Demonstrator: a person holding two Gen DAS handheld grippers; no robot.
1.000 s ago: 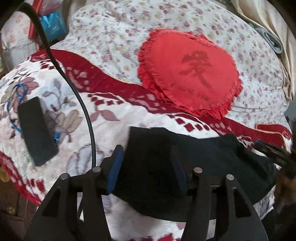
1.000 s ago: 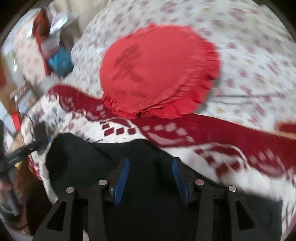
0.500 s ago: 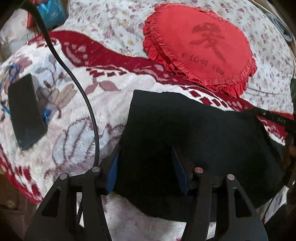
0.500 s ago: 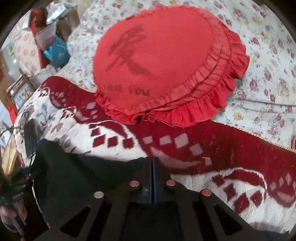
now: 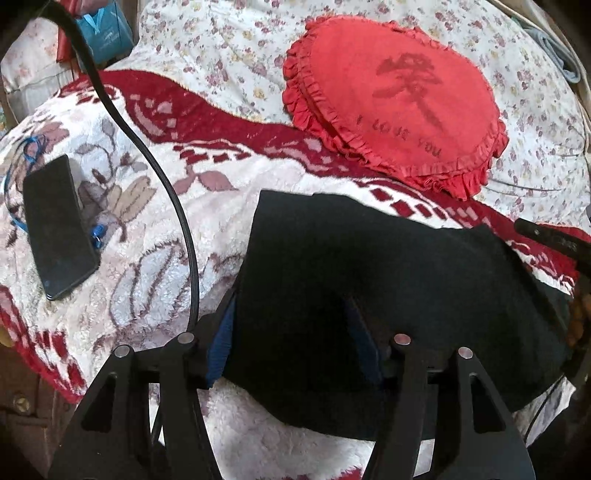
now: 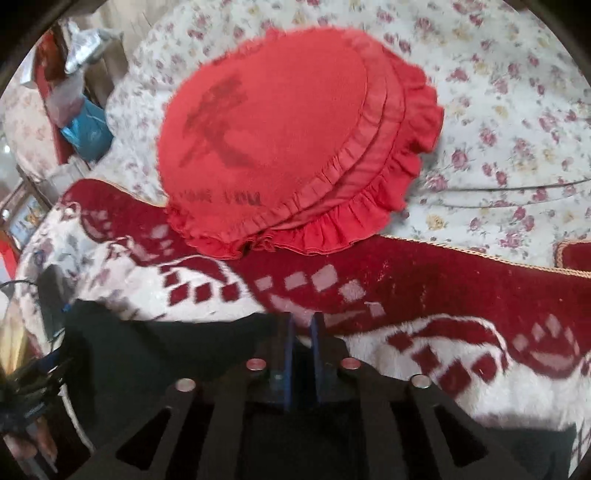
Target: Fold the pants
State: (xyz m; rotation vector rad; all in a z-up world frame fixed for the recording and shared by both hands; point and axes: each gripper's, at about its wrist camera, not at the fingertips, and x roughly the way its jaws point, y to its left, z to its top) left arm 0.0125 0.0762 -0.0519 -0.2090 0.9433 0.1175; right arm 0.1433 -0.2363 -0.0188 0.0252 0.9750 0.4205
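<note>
The black pants (image 5: 388, 266) lie folded in a flat dark slab on the red-and-white fleece blanket (image 5: 166, 258). My left gripper (image 5: 290, 306) is open, its blue pads wide apart over the slab's near left corner, with cloth lying between them unpinched. In the right wrist view the pants (image 6: 166, 354) stretch left from my right gripper (image 6: 301, 321), which sits at their far edge. Its jaws are opening, and a narrow gap shows blanket at the tips with dark cloth lower down. Its black finger also pokes in at the right edge of the left wrist view.
A red heart-shaped frilled cushion (image 5: 399, 99) rests on the floral sheet beyond the pants. A black phone (image 5: 55, 225) lies on the blanket at the left, beside a black cable (image 5: 177, 206). A blue bag (image 5: 107, 26) stands past the bed's far left corner.
The pants have settled flat on the blanket as the left gripper sank. The right gripper went from wide apart to fully shut at the pants' far edge, then parted slightly.
</note>
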